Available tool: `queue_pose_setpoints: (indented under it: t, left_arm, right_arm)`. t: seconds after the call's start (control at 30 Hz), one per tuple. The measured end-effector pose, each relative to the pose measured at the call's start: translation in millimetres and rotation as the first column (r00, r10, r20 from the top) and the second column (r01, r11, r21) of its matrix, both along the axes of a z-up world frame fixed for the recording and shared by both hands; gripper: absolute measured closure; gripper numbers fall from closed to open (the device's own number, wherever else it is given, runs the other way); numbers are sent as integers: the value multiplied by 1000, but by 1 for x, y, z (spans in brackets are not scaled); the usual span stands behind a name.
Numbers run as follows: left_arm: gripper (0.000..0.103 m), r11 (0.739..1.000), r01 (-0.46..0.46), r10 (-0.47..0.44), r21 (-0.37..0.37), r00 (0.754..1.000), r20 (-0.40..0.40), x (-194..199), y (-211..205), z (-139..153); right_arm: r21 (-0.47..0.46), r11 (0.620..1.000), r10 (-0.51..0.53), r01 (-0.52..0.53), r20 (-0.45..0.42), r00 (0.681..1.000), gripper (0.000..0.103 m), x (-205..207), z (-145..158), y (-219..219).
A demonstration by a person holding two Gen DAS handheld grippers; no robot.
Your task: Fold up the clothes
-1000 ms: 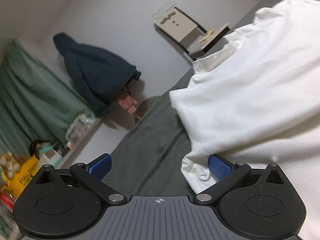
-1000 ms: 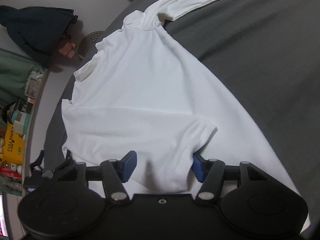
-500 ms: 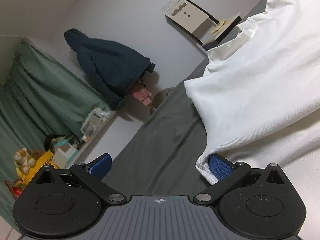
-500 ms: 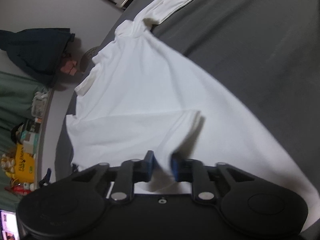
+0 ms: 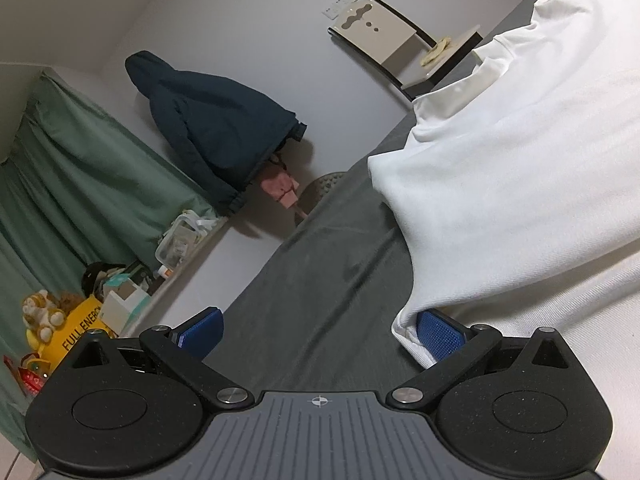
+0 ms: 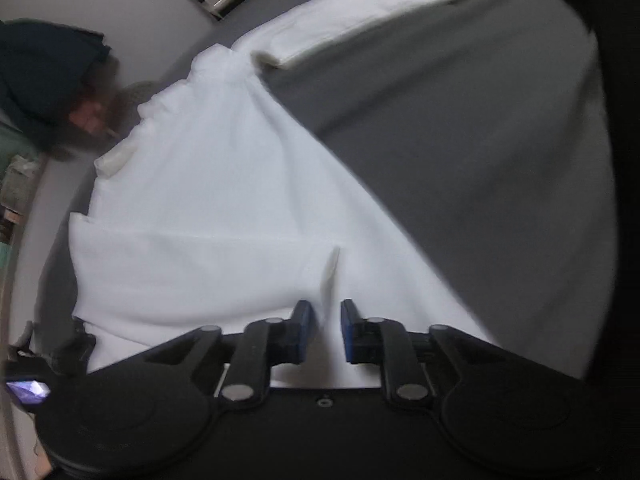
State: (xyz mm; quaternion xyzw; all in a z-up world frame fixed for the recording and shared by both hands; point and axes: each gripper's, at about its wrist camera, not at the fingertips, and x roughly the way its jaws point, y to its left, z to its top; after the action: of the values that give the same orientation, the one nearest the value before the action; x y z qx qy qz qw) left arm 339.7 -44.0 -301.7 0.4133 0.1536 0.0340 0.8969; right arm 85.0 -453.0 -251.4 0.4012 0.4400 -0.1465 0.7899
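Note:
A white shirt (image 6: 224, 208) lies on a dark grey bed cover (image 6: 460, 128). In the right wrist view my right gripper (image 6: 326, 330) is shut on a fold of the shirt near the sleeve hem and holds it lifted. In the left wrist view the shirt (image 5: 520, 168) fills the right side. My left gripper (image 5: 320, 330) is open over the grey cover (image 5: 320, 280); its right pad (image 5: 440, 336) sits under the shirt's lower edge, the left pad (image 5: 200, 326) is off the cloth.
A dark jacket (image 5: 216, 136) hangs on the white wall. Green curtains (image 5: 60, 200) and a cluttered shelf with a yellow bag (image 5: 80, 328) stand at the left. A chair (image 5: 400, 48) stands past the bed's far edge.
My right gripper closed on the shirt fold and pulled it up and toward me. The left gripper stayed open and shifted a little along the shirt's edge.

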Motion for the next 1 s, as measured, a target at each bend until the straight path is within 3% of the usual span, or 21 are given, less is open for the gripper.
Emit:
queue_pose_setpoints:
  t: [0.07,0.1,0.13,0.3,0.37,0.4,0.43,0.5,0.57,0.7,0.77,0.8,0.83,0.87,0.93,1.0]
  left_arm:
    - [0,1000,0,0,-3,1000,-1,0,1,0]
    - [0,1000,1,-1,-3,1000,-3,0,1,0]
    - [0,1000,1,-1,-2,1000,-4,0,1,0]
    - [0,1000,3,-3,-12,1000,-9,-1,4,2]
    - [0,1000,4,-4,-14,1000,-10,-1,4,2]
    - [0,1000,5,-5,-14,1000,-11,-1,5,2]
    - [0,1000,5,-5,-14,1000,-12,-1,5,2]
    - [0,1000,7,-8,-16,1000,-12,-1,6,2]
    - [0,1000,8,-9,-20,1000,-12,-2,7,2]
    - [0,1000,16,-17,-24,1000,-12,-3,9,3]
    - [0,999,24,-25,-24,1000,-14,-4,10,4]
    - [0,999,26,-27,-22,1000,-17,-5,11,4]
    - [0,999,26,-26,-23,999,-22,-6,12,5]
    - [0,999,24,-25,-25,999,-25,-6,12,5]
    - [0,999,20,-21,-28,999,-34,-5,13,5]
    - [0,999,17,-18,-31,999,-42,-4,13,5]
  right_arm:
    - [25,999,-29,28,43,999,75,-2,3,-5]
    - [35,998,-45,42,67,997,61,-3,6,-7]
    - [46,997,-61,57,90,994,57,-4,8,-9]
    - [50,996,-81,76,107,991,57,5,8,-13]
    - [64,994,-95,90,85,992,68,11,-1,-15]
    - [70,993,-102,97,74,992,87,14,-5,-15]
    - [82,991,-114,108,75,991,99,13,-7,-17]
    - [111,985,-144,134,88,986,99,6,-9,-22]
    - [67,988,-150,143,112,982,99,-2,-1,-18]
    - [7,989,-146,145,50,988,99,-2,-11,-11]
    - [2,984,-176,176,32,984,92,-1,-6,-12]
    - [-5,982,-191,191,26,981,81,-1,-2,-13]
    - [-46,981,-184,186,36,982,63,4,8,-8]
    - [-109,980,-163,169,56,985,56,11,20,-1]
    - [-193,976,-82,101,105,991,54,34,44,17]
    - [-180,982,87,-54,182,979,53,79,60,46]
